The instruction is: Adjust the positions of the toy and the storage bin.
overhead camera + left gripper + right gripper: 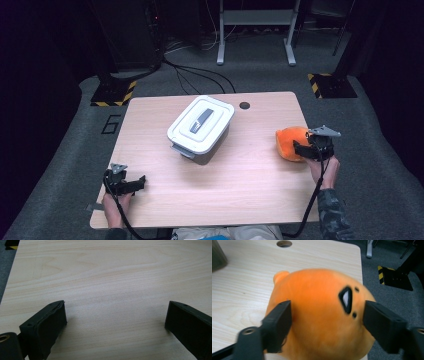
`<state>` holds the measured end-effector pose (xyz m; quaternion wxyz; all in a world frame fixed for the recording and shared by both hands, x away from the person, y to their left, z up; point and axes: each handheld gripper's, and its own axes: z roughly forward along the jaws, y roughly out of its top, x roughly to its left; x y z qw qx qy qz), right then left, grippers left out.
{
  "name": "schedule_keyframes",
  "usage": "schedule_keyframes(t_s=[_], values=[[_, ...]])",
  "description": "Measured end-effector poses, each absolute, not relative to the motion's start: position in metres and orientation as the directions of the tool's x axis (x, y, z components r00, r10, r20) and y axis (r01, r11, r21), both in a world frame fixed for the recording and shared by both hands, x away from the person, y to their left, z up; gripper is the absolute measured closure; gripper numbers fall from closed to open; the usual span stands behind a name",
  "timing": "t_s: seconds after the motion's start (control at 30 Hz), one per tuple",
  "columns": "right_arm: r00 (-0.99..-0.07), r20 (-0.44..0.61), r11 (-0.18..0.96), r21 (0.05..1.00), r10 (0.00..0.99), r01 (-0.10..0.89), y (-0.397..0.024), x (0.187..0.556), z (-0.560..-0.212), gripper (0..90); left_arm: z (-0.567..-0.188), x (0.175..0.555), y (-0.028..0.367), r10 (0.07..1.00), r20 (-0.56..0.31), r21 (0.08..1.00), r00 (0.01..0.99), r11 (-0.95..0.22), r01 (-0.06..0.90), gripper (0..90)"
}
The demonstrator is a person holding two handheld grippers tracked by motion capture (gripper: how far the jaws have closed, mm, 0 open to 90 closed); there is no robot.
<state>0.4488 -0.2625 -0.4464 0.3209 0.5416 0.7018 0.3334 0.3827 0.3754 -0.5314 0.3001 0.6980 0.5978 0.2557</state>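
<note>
We have our right gripper (327, 315) spread around the orange plush toy (319, 315), while our left gripper (115, 317) rests spread over the table (112, 277).

The left gripper (116, 322) hangs low over the pale, wood-grain table (112, 272), its two black jaws rising wide apart at seven and four o'clock, bare tabletop between them. At eleven o'clock, dark grey floor (6, 267), probably carpet, borders the table edge.

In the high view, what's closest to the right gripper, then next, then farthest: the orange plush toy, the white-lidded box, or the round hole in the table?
1. Orange plush toy, right at the right gripper.
2. Round hole, toward the far edge.
3. White-lidded box, mid-table.
</note>
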Motion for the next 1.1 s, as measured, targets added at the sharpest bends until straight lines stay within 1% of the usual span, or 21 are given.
schedule_keyframes(t_s=[0.07, 0.13, 0.17, 0.2, 0.23, 0.27, 0.3, 0.33, 0.67, 0.73, 0.83, 0.87, 0.9, 1.1], values=[[-0.217, -0.072, 0.179, 0.831, 0.973, 0.527, -0.264, 0.442, -0.442, 13.6, -0.531, 0.383, 0.375, 0.988, -0.002, 0.725, 0.155, -0.105, 0.681, 3.0], [-0.235, -0.029, 0.148, 0.849, 0.972, 0.507, -0.266, 0.433, -0.438, 12.0, -0.531, 0.383, 0.375, 0.988, -0.002, 0.725, 0.155, -0.105, 0.681, 3.0], [-0.241, -0.008, 0.133, 0.852, 0.970, 0.506, -0.265, 0.428, -0.437, 8.1, -0.531, 0.383, 0.375, 0.988, -0.002, 0.725, 0.155, -0.105, 0.681, 3.0], [-0.241, -0.008, 0.133, 0.852, 0.970, 0.506, -0.265, 0.428, -0.437, 8.1, -0.531, 0.383, 0.375, 0.988, -0.002, 0.725, 0.155, -0.105, 0.681, 3.0], [-0.270, 0.007, 0.133, 0.856, 0.963, 0.499, -0.264, 0.419, -0.438, 4.0, -0.531, 0.383, 0.375, 0.988, -0.002, 0.725, 0.154, -0.105, 0.681, 3.0], [-0.270, 0.007, 0.133, 0.856, 0.963, 0.499, -0.264, 0.419, -0.438, 4.0, -0.531, 0.383, 0.375, 0.988, -0.002, 0.725, 0.154, -0.105, 0.681, 3.0], [-0.283, 0.012, 0.137, 0.855, 0.959, 0.501, -0.260, 0.410, -0.440, 1.1, -0.531, 0.383, 0.375, 0.988, -0.002, 0.725, 0.155, -0.105, 0.681, 3.0], [-0.288, 0.012, 0.140, 0.855, 0.957, 0.499, -0.259, 0.406, -0.442, 0.4, -0.531, 0.383, 0.375, 0.988, -0.002, 0.725, 0.155, -0.105, 0.681, 3.0], [-0.350, 0.028, 0.160, 0.853, 0.936, 0.497, -0.247, 0.380, -0.470, 0.0, -0.531, 0.383, 0.375, 0.988, -0.001, 0.725, 0.155, -0.106, 0.681, 3.0], [-0.372, 0.038, 0.174, 0.838, 0.928, 0.518, -0.243, 0.375, -0.483, 0.0, -0.531, 0.383, 0.375, 0.988, -0.001, 0.725, 0.155, -0.106, 0.681, 3.0], [-0.385, 0.051, 0.181, 0.820, 0.922, 0.542, -0.239, 0.373, -0.499, 0.0, -0.531, 0.383, 0.375, 0.988, -0.002, 0.725, 0.154, -0.105, 0.681, 3.0], [-0.385, 0.051, 0.181, 0.820, 0.922, 0.542, -0.239, 0.373, -0.499, 0.0, -0.531, 0.383, 0.375, 0.988, -0.002, 0.725, 0.154, -0.105, 0.681, 3.0], [-0.390, 0.053, 0.190, 0.807, 0.919, 0.559, -0.237, 0.372, -0.508, 0.0, -0.531, 0.383, 0.375, 0.988, -0.002, 0.725, 0.154, -0.105, 0.681, 3.1], [-0.400, 0.042, 0.219, 0.782, 0.916, 0.583, -0.230, 0.374, -0.522, 0.0, -0.531, 0.383, 0.375, 0.988, -0.001, 0.725, 0.155, -0.106, 0.681, 3.1]])
